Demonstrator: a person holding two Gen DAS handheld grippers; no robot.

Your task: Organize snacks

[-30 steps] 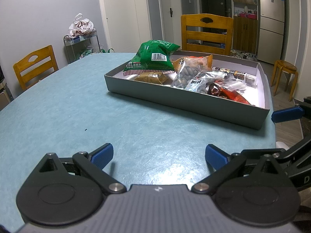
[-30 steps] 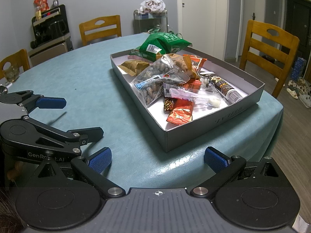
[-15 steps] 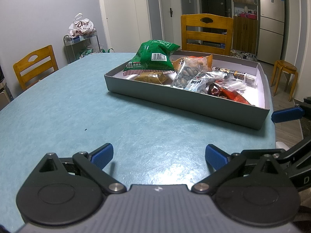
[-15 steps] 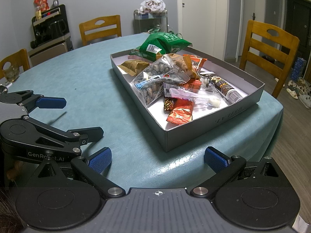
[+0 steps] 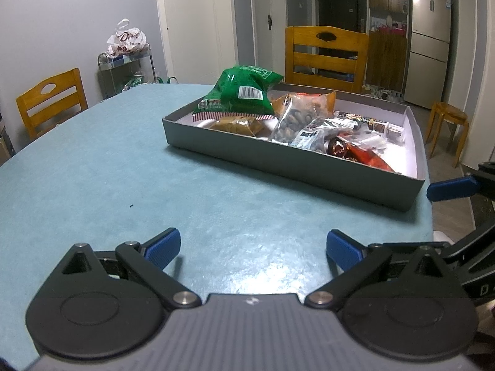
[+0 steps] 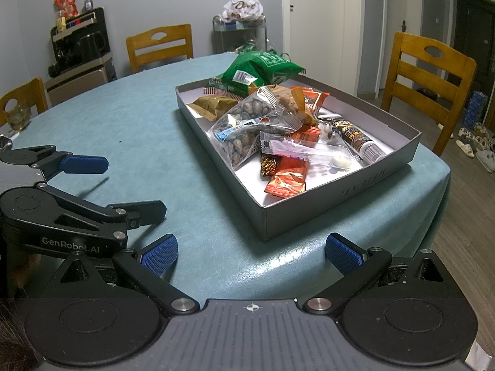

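Note:
A grey shallow box [image 5: 278, 164] [image 6: 309, 207] sits on the teal table and holds several snack packs. A green bag [image 5: 244, 95] [image 6: 263, 68] lies at its far end, a clear bag of seeds [image 6: 250, 126] in the middle, an orange-red pack [image 6: 286, 181] near the front. My left gripper [image 5: 252, 247] is open and empty, low over the table short of the box. My right gripper [image 6: 251, 252] is open and empty near the table's front edge. The left gripper also shows in the right wrist view [image 6: 92, 185].
Wooden chairs stand around the table [image 5: 324, 55] [image 5: 49, 99] [image 6: 430, 71]. A wire cart with a white bag [image 5: 126, 58] stands by the wall. A glass [image 6: 17, 117] stands at the table's left edge. A fridge [image 5: 428, 40] and a stool [image 5: 448, 123] are at the right.

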